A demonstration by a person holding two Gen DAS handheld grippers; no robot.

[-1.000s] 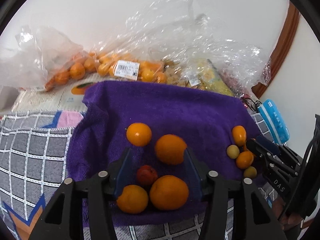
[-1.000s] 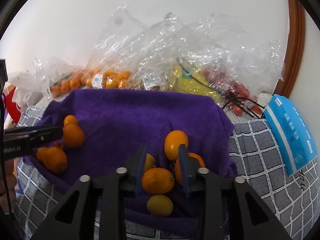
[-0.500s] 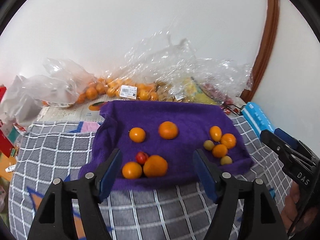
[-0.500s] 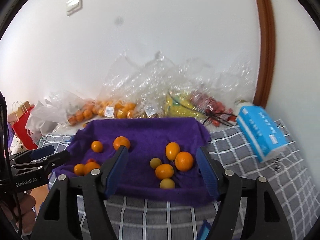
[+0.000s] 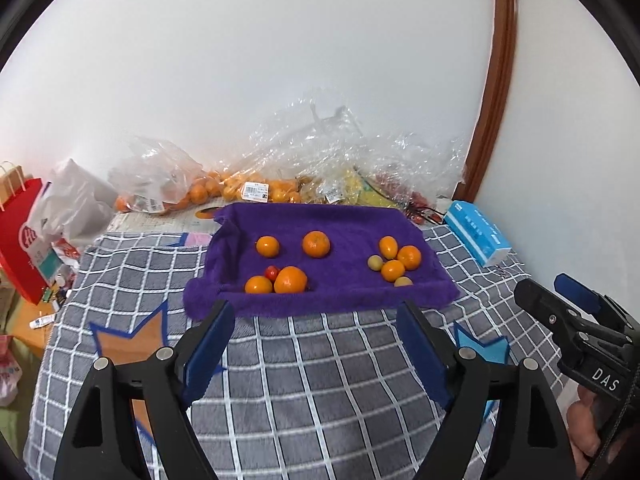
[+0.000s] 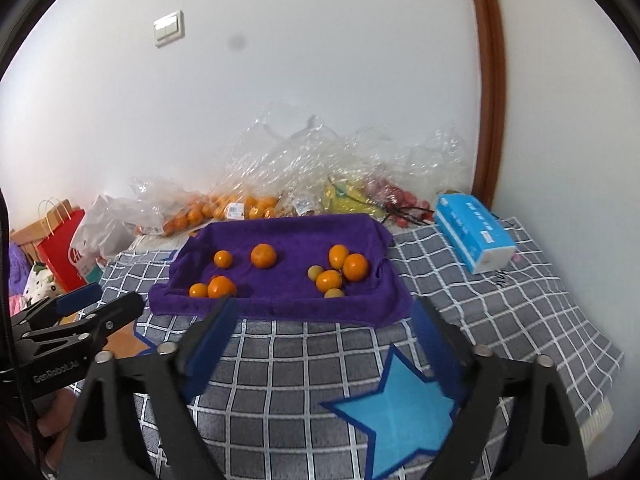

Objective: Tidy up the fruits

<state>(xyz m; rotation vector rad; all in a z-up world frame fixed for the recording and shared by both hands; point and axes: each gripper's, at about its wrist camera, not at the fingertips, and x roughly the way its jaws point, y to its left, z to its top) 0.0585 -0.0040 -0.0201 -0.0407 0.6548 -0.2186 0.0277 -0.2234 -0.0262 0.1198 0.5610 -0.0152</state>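
Both hand-held grippers [image 5: 316, 322] farther back; ten fruits [image 5: 316, 244].

Seven oranges [image 5: 316, 244], two yellow-green fruits [image 5: 375, 262], one red tomato [image 5: 272, 272], one purple towel [image 5: 352, 220], one blue tissue pack [image 5: 476, 232].

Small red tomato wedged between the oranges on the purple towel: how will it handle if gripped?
The small round red tomato looks smooth and round, so it would probably roll once freed. It sits between two round oranges, so access looks tight. Likely soft: grip gently.
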